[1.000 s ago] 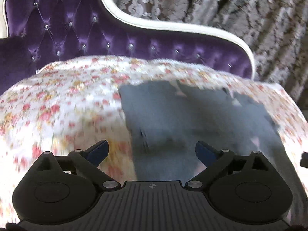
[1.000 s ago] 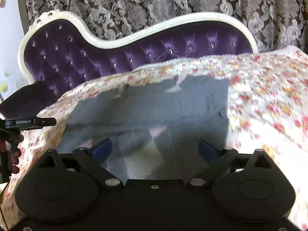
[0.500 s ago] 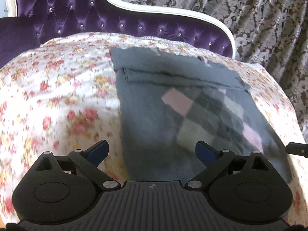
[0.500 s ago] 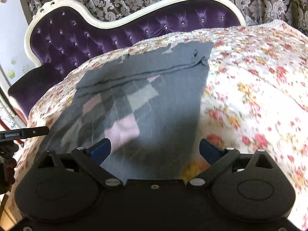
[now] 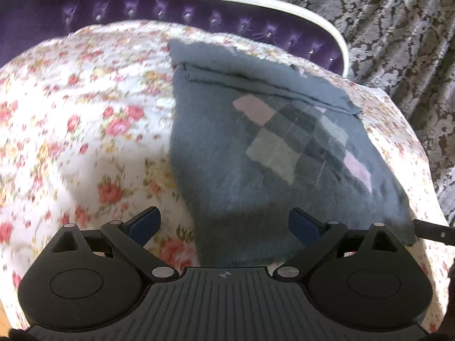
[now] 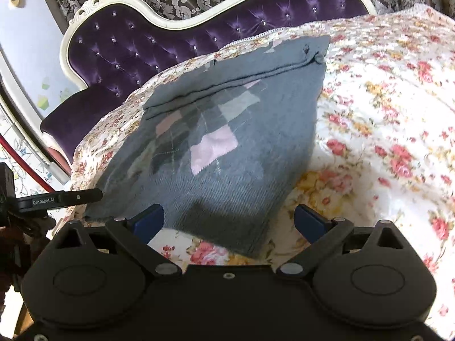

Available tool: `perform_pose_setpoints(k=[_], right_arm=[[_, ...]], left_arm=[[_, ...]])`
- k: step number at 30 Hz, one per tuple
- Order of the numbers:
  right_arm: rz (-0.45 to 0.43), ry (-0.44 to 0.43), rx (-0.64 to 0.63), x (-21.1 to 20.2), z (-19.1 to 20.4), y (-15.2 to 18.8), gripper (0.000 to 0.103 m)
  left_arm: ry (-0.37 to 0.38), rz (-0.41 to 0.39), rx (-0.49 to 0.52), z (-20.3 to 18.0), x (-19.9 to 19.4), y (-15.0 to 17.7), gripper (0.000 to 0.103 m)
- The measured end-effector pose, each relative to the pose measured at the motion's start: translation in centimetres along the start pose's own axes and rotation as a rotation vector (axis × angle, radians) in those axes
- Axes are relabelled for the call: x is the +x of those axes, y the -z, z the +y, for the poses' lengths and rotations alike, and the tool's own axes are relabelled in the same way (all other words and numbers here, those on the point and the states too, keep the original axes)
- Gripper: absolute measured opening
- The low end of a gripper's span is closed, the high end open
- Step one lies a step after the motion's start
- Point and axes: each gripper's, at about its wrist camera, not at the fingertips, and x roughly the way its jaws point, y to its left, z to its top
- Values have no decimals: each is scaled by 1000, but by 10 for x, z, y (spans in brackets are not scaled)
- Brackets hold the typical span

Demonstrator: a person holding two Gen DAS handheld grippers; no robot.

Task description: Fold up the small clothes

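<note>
A matt, fuzzy knitted sweater (image 6: pixel 227 147) is seen on a soft floral cloth cover (image 6: pixel 384 130); behind it, tufted purple velvet headboard (image 6: pixel 176 45) shines slightly.

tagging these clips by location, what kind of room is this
Most likely a home living room or bedroom. A purple tufted sofa with a white carved frame stands before damask curtains, its seat draped in a floral cover on which a grey argyle garment lies.

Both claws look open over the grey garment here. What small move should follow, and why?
Probably lower each open claw, left claw and right claw, onto a near corner of the grey knitted argyle garment. It lies flat on the floral bedspread, already folded once along its far edge, and neither claw grips anything.
</note>
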Motion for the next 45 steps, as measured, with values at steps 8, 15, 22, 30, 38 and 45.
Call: perform_pose_setpoints(k=[8,15,22,30,38,45], right_arm=[[-11,-30,1,5,3,1,99],[-25,-58,-1,8,5,2,100],[-44,-63,12,6,3,3,92],[-51,-16,-2,4,2,2,63],[-50,-9,-11,4,2,4,47],[-56,-1,22,3,-3,2,15]], left_arm=[[18,-2,-27,-1,0,4,97],[89,-12,-36,-5,4,2,86],[113,-20,-53,-1,3,2,59],[122,-15,-47,2,3,2,56],[116,-16,-49,1,1,4,56],[102,-29,-137,14,1,4,6]])
